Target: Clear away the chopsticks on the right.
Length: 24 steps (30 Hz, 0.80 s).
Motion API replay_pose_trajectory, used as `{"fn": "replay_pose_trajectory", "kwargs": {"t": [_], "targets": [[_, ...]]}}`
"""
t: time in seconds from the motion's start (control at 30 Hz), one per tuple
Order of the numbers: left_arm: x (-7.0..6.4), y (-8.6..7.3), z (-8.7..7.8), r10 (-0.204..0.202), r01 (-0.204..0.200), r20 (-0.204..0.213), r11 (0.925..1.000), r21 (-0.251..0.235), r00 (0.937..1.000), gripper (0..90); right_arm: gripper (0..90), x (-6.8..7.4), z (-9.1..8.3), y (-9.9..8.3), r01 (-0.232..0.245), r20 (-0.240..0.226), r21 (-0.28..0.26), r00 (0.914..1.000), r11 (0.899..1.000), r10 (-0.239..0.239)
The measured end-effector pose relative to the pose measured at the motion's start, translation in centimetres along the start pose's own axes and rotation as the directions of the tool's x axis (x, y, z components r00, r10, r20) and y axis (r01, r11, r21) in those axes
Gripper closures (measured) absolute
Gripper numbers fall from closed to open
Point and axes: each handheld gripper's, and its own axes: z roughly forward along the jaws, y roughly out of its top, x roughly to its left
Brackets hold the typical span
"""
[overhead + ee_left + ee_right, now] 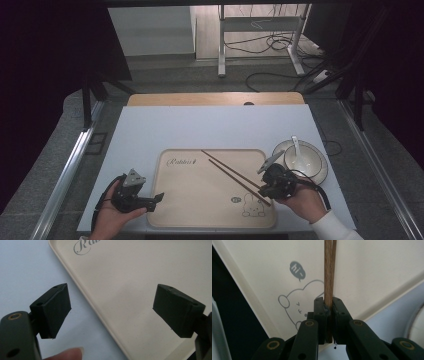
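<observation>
On the pale blue table cover (150, 130), over dark floor strewn with cables (270, 45), lies a cream tray (200, 200). To its right a white bowl (312, 167) holds a spoon (296, 146). The right gripper (327, 315) is clenched on the wooden chopsticks (232, 174); the left gripper (111, 307), jaws spread wide, straddles the tray's left edge.

Two brown wooden chopsticks (232, 172) are seen lying across a cream tray (190, 210), slanting from its upper middle down toward its right side. Their far tips are spread slightly apart, while the near ends are brought together and clamped between the jaws of the right tool (266, 192), above a printed cartoon bear (254, 206). In the right gripper view the chopsticks (329, 272) are shown pressed side by side, running straight up from the closed jaws.
</observation>
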Motion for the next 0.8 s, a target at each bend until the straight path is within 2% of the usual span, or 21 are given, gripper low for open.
{"fn": "replay_pose_trajectory", "kwargs": {"t": [0.03,0.23,0.47,0.67,0.73,0.77,0.8], "targets": [[0.0,0.0,0.0,0.001,-0.001,0.0,1.0,0.0,1.0,15.0,83.0,0.3,0.8,-0.1,-0.004,0.0,0.031,1.0,1.0,0.004],[0.0,0.0,0.1,0.0,0.0,0.002,1.0,0.003,1.0,15.0,83.1,0.8,2.4,-0.4,0.006,-0.002,0.089,1.0,0.996,-0.006],[0.0,0.0,0.0,0.002,-0.002,0.002,1.0,-0.001,1.0,15.0,83.0,1.3,3.1,-0.2,0.014,0.016,0.123,0.9997,0.992,-0.017],[0.0,0.0,0.0,0.003,-0.003,0.002,1.0,0.001,1.0,15.0,81.5,1.5,3.2,-0.1,0.032,0.026,0.12,0.999,0.992,-0.035],[0.0,0.0,0.0,0.002,-0.002,0.002,1.0,0.0,1.0,15.0,79.7,1.6,3.2,-0.2,0.039,0.028,0.117,0.9987,0.992,-0.042],[0.0,0.0,0.0,0.002,-0.002,0.002,1.0,-0.001,1.0,15.0,74.1,1.8,3.1,-0.1,0.049,0.034,0.11,0.998,0.993,-0.053],[0.0,0.0,-0.1,0.002,-0.002,0.003,1.0,-0.001,1.0,15.0,74.1,1.8,3.1,-0.1,0.049,0.034,0.11,0.998,0.993,-0.053]]}}
